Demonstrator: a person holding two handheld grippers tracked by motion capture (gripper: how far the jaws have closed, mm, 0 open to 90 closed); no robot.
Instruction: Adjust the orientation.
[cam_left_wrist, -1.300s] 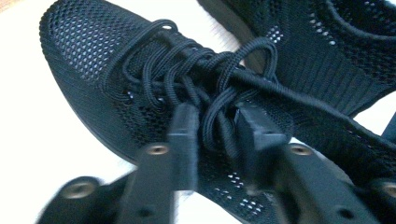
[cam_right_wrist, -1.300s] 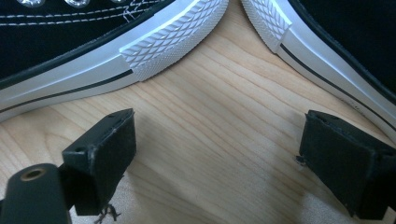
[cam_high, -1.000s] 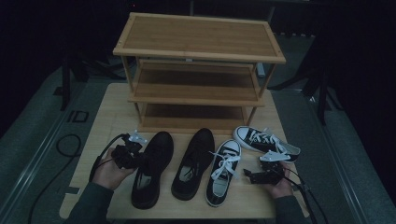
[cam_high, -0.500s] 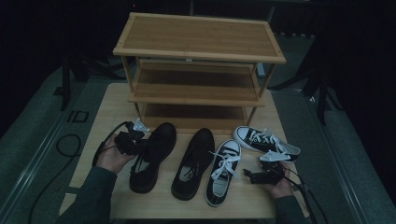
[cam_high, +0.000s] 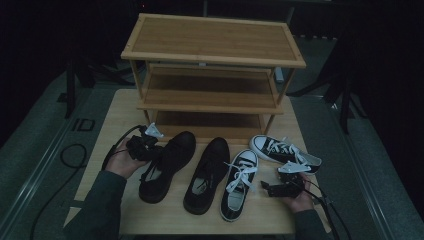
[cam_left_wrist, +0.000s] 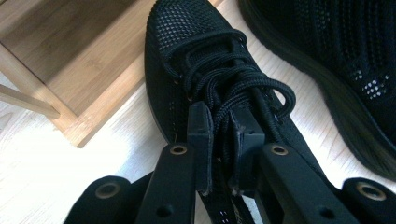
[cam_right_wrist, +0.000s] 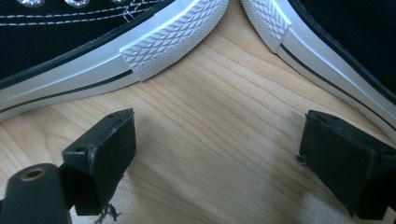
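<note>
The black mesh shoe (cam_high: 167, 165) lies on the left side of the counter (cam_high: 117, 112), its toe pointing toward the wooden shoe rack (cam_high: 212, 75), and your left hand-held gripper (cam_left_wrist: 224, 140) is pinched tight on its tongue and laces (cam_left_wrist: 233, 88). Your hold is only on soft cloth and string, not on the stiff part of the shoe. If you lift now, I think the shoe could hang down, swing, or slip out, because laces stretch and slide. Its toe is close to the bottom board of the rack, so a swinging shoe could bump the wood. The other black shoe (cam_high: 207, 175) lies just beside it on the right, and a quick pull could knock it. Past that one are two black-and-white sneakers, one (cam_high: 240, 185) pointing toward the rack and one (cam_high: 282, 152) lying crosswise near the rack's right leg. Your right hand-held gripper (cam_right_wrist: 219, 158) rests low over the bare wood near them, with its jaws wide apart and nothing in them. Watch its cable (cam_high: 325, 205), since it could catch on a sneaker if you move that hand fast.
</note>
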